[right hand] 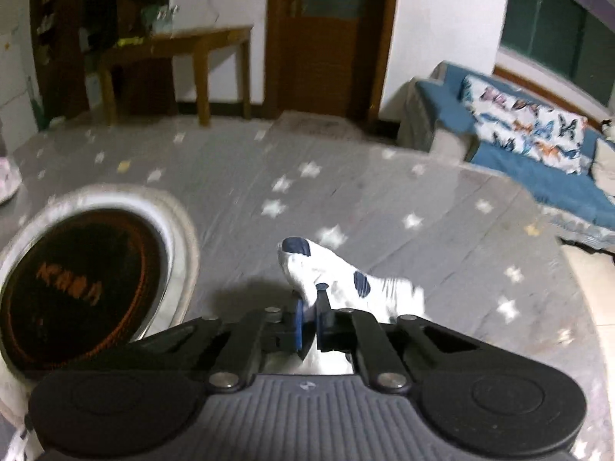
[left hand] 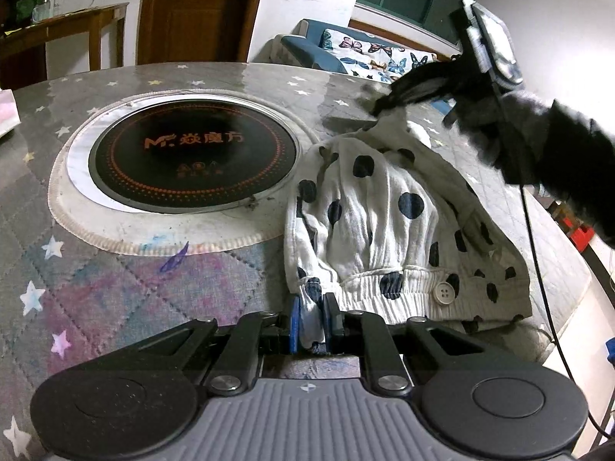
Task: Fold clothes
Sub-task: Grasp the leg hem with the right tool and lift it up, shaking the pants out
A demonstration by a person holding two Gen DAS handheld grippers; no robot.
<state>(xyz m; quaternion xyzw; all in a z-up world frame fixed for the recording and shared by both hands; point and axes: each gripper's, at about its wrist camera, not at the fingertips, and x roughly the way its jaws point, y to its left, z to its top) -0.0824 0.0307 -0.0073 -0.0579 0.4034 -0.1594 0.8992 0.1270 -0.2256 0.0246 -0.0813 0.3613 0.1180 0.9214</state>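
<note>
- the surface (left hand: 115,288) – a star-quilted cover round an inset cooker plate (left hand: 194,153) – carries the spotted garment (left hand: 384,211), bunched just right of that plate.
- its long axis runs from the near waistband up to the far end, so both ends are taken: left tongs (left hand: 312,324) clenched on the waistband corner, right tongs (right hand: 312,322) clenched on the far end.
- the left view shows the whole garment and the gloved hand (left hand: 499,130); the blurred right view shows only a pinched tip.

Both wrist views overlook the cooktop (left hand: 194,155) closely.
</note>
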